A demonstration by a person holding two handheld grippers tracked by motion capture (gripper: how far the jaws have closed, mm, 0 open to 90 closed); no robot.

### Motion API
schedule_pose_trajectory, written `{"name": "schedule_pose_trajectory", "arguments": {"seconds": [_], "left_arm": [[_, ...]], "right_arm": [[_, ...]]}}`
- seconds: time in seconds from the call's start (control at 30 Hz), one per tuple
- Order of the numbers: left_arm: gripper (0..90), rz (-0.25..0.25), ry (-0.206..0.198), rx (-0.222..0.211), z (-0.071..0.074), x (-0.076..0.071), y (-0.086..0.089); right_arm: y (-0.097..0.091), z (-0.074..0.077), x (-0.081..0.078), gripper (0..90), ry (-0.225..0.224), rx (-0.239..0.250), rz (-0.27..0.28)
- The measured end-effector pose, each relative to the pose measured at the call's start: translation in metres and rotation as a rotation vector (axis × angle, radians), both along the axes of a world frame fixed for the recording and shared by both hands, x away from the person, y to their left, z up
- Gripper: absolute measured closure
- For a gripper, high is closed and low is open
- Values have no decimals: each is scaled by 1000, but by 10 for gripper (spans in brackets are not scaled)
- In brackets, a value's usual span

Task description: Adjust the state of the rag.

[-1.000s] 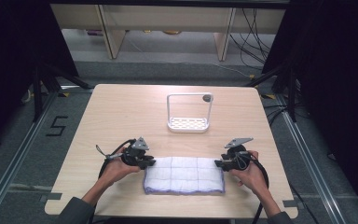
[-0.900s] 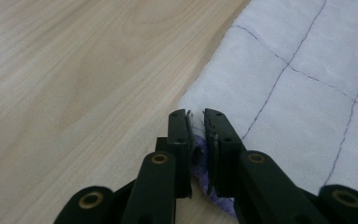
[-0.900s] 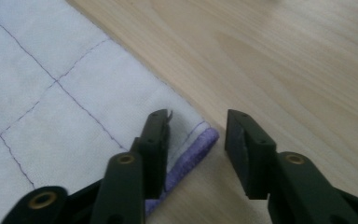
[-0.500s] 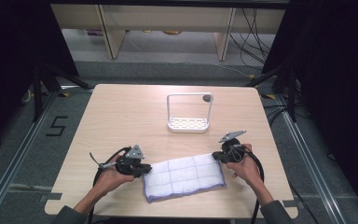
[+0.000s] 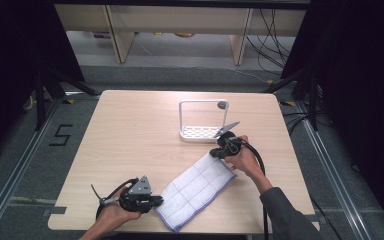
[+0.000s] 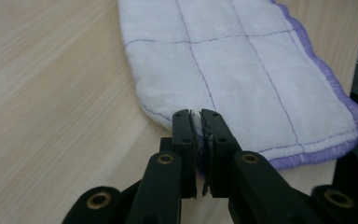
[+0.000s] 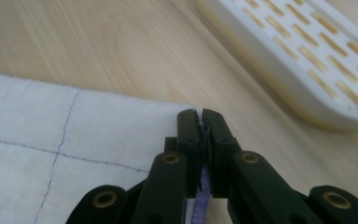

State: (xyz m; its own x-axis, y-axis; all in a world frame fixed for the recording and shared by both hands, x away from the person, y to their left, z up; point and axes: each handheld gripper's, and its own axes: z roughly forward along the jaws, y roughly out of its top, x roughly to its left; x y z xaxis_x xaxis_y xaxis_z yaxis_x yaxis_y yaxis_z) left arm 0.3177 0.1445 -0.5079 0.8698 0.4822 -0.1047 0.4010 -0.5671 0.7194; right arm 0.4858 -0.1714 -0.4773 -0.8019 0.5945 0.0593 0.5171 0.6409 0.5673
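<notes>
The white quilted cloth with a purple stitched edge now lies diagonally on the pale wooden table; one second ago it lay straight along the near edge. The right gripper has moved forward, close to the white slotted plastic rack with a tall frame, and its jaws are pressed together on the far corner of the cloth. The left gripper has moved back to the near edge, its jaws pinching the near corner.
</notes>
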Motion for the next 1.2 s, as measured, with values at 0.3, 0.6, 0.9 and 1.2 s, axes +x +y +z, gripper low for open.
{"name": "schedule_pose_trajectory", "arguments": {"seconds": [0.3,0.6,0.9,1.2], "left_arm": [[839,-29,-7,-37,-1,-21,-22],[836,-56,-33,-56,0,-32,-41],[804,-70,-14,-88,-2,-34,-52],[537,-91,-16,-137,18,-32,-45]], "right_arm": [[41,2,24,865,-4,-31,97],[71,-3,28,864,1,-45,161],[82,-3,31,812,10,-24,139],[56,24,16,565,-47,94,-28]]}}
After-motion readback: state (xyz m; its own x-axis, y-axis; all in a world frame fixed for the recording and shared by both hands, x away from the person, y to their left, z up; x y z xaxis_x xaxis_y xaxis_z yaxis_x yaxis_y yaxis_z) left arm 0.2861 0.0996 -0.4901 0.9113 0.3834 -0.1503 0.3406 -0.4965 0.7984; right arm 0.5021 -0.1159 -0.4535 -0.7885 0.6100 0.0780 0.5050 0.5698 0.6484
